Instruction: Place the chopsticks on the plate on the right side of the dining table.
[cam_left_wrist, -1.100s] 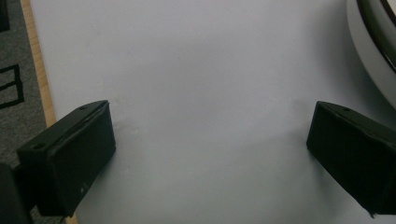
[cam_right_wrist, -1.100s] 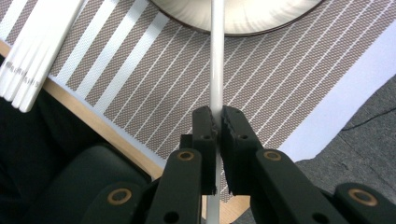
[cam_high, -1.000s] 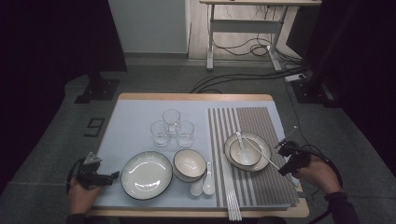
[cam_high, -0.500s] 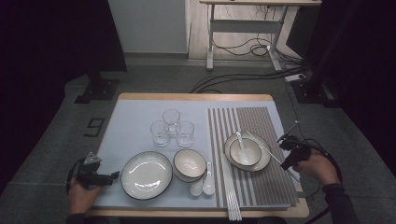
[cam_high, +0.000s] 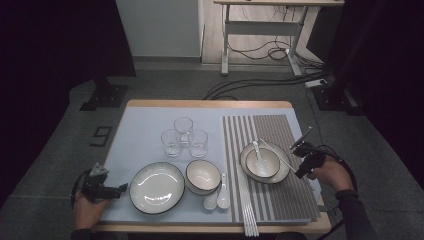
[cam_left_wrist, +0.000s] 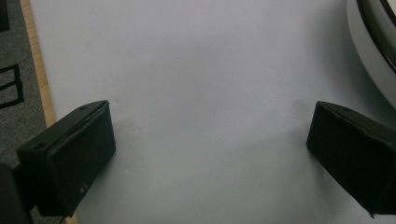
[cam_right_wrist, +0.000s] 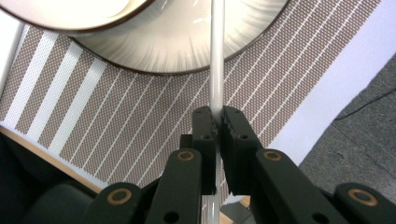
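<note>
While the right gripper (cam_right_wrist: 217, 123) pinches a white chopstick (cam_right_wrist: 216, 70) between its closed jaws, the stick runs from the pads up across the rim of a plate (cam_right_wrist: 187, 51) on the striped mat (cam_right_wrist: 116, 121). Seen from the high view, that gripper (cam_high: 303, 152) sits at the right edge of the table (cam_high: 210, 104), just right of the plate (cam_high: 282, 175), and the chopstick (cam_high: 277, 154) slants from it leftward and farther, over the plate and the rim of the bowl (cam_high: 265, 165) that stands on it. A spoon (cam_high: 258, 152) lies in that bowl. The mat (cam_high: 280, 205) covers the right part of the table, and more chopsticks (cam_high: 248, 215) lie along its left edge, reaching past the near table edge.

The left gripper (cam_left_wrist: 210, 154) rests with its jaws wide apart and nothing between them, over bare light-blue cloth (cam_left_wrist: 201, 70). From above, it (cam_high: 111, 190) lies at the near left corner, just left of a large plate (cam_high: 156, 187). Right of that plate stands a second bowl (cam_high: 202, 176), with two spoons (cam_high: 218, 196) beside it. Three glasses (cam_high: 184, 135) cluster farther back, mid-table.
</note>
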